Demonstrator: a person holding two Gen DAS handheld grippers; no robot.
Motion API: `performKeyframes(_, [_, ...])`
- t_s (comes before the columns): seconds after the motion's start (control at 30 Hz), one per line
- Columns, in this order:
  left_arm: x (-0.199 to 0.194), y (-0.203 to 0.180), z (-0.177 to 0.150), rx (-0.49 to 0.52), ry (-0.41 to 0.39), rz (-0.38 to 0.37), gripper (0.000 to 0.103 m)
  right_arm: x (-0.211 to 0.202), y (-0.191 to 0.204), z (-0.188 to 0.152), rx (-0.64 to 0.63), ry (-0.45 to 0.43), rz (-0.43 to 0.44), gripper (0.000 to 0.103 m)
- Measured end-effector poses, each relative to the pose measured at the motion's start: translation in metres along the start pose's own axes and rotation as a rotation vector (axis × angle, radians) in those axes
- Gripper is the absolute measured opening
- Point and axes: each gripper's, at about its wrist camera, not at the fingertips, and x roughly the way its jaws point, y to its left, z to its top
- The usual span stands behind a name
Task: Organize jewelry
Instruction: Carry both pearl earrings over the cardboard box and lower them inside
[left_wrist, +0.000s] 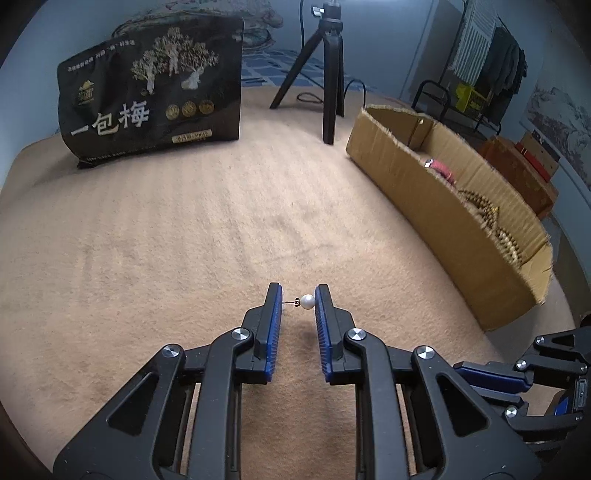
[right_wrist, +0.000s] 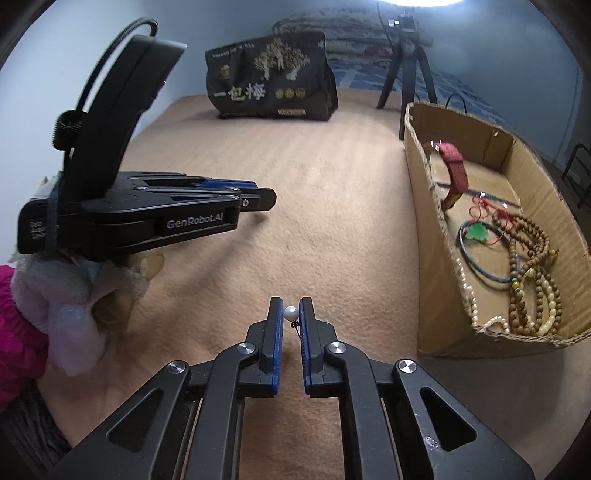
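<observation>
This looks like a room in a home, set up for recording. A tan blanket (left_wrist: 166, 229) covers the work surface. A black snack bag (left_wrist: 151, 96) and a small camera tripod (left_wrist: 325, 74) stand on it. Clothes hang on a rack (left_wrist: 491, 55), and landscape wallpaper (left_wrist: 561, 110) covers the wall.

White pearl stud earrings (left_wrist: 306, 301) (right_wrist: 290, 314) — one pinched in each gripper.

"一包梅" on black bag (left_wrist: 155, 96), "GenRobot.AI" on left gripper (right_wrist: 258, 195)
</observation>
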Motion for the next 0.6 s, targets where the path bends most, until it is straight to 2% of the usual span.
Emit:
performKeyframes(0.3, [-0.032,-0.017,0.021,0.004,-0.077,-0.037,0.017,-0.039,0.002,0.013,-0.019,-0.098,-0.019,0.007])
performKeyframes(0.6, [-0.046,-0.05,0.042,0.035,-0.132,-0.072,0.017,-0.069,-0.032,0.022,0.033,-0.167,-0.081,0.007])
